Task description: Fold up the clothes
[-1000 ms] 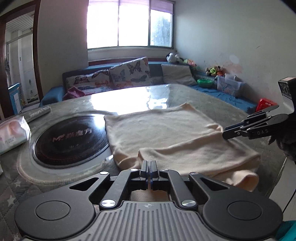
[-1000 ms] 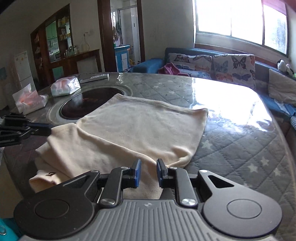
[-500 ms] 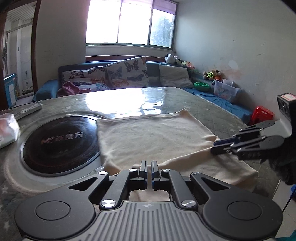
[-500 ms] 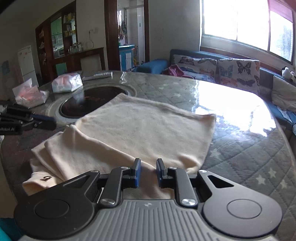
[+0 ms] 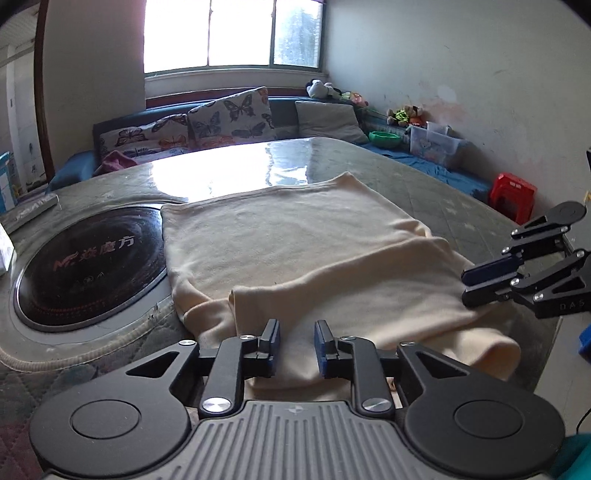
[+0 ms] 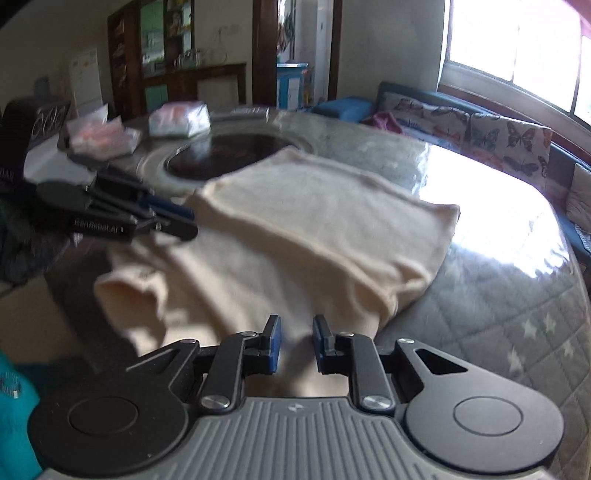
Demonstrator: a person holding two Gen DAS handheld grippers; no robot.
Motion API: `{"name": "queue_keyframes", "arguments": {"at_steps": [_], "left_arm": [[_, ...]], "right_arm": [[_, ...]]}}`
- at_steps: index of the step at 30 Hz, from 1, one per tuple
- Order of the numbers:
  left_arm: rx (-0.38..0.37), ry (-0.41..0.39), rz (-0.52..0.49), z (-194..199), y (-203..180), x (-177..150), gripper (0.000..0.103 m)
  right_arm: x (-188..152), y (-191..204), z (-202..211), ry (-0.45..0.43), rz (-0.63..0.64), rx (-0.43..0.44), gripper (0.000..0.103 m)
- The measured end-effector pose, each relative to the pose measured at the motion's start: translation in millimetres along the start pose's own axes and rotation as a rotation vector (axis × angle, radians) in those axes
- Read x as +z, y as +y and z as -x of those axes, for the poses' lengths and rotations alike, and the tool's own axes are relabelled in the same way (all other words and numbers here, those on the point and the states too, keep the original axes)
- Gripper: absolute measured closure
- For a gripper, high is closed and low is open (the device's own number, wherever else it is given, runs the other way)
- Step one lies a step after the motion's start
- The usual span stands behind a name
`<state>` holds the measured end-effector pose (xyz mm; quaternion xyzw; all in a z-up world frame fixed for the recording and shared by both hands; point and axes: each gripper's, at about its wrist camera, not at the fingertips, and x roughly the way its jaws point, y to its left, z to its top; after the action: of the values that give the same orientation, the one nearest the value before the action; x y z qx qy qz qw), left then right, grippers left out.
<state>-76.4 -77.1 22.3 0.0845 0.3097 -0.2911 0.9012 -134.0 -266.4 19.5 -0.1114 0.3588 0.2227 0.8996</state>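
A cream garment (image 5: 295,243), folded into a rough rectangle, lies flat on a round quilted surface (image 5: 454,206) under a clear cover. Its near edge hangs slightly over the rim of the surface, and a folded-over layer forms a ridge across the near half. The garment's far left corner lies just beside a dark round hotplate (image 5: 88,266) set into the surface.

The left gripper (image 5: 296,345) sits low over the near edge of the garment. Its jaws have just been opening and now stand apart, with cloth visible in the gap below them but the pads not pressing on it. The right gripper (image 5: 476,286) enters the left wrist view from the right, above the garment's near right part.

In the right wrist view, which is blurred, the right gripper (image 6: 296,343) stands with a narrow gap between its jaws above the garment's near edge; cloth lies under the gap, and no grip is visible. The left gripper (image 6: 181,221) appears at the left, at the garment's edge.

Two plastic packets (image 6: 179,120) lie beyond the hotplate. A sofa with butterfly cushions (image 5: 229,114) stands behind the surface under a window (image 5: 232,33).
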Motion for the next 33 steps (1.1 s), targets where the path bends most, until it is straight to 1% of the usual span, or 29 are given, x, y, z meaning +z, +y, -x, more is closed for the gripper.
{"name": "queue_keyframes", "arguments": {"at_steps": [2,6,8,10,13,16,18,19,21,25,29,33], "left_arm": [[0.002,0.0,-0.021,7,-2,-2,0.074],[0.017,0.002,-0.056,21,-4,-8,0.071],[0.026,0.006,-0.082,30,-5,-11,0.064],[0.029,0.013,-0.117,41,-7,-15,0.062],[0.029,0.026,-0.178,53,-11,-25,0.061],[0.027,0.032,-0.234,59,-16,-34,0.061],[0.025,0.03,-0.27,60,-21,-39,0.061],[0.023,0.028,-0.283,59,-24,-41,0.061],[0.016,0.018,-0.287,56,-29,-43,0.061],[0.0,-0.002,-0.301,50,-39,-44,0.061],[0.012,-0.026,-0.363,47,-48,-47,0.061],[0.018,-0.045,-0.356,42,-48,-47,0.061]], "right_arm": [[-1,2,6,-0.004,0.003,0.001,0.085],[-3,2,10,-0.017,-0.003,0.005,0.084],[-6,4,7,-0.008,0.002,0.0,0.083],[-6,7,11,-0.012,0.019,0.006,0.081],[-5,8,19,-0.02,0.023,0.017,0.082],[-6,10,29,-0.022,0.051,-0.001,0.081],[-9,11,37,-0.015,0.072,-0.014,0.075],[-10,11,39,-0.011,0.078,-0.02,0.075],[-14,11,41,-0.006,0.079,-0.026,0.074],[-24,8,34,-0.006,0.011,-0.005,0.074],[-31,10,33,0.011,0.008,-0.011,0.074],[-28,14,47,-0.006,0.033,-0.022,0.073]]}}
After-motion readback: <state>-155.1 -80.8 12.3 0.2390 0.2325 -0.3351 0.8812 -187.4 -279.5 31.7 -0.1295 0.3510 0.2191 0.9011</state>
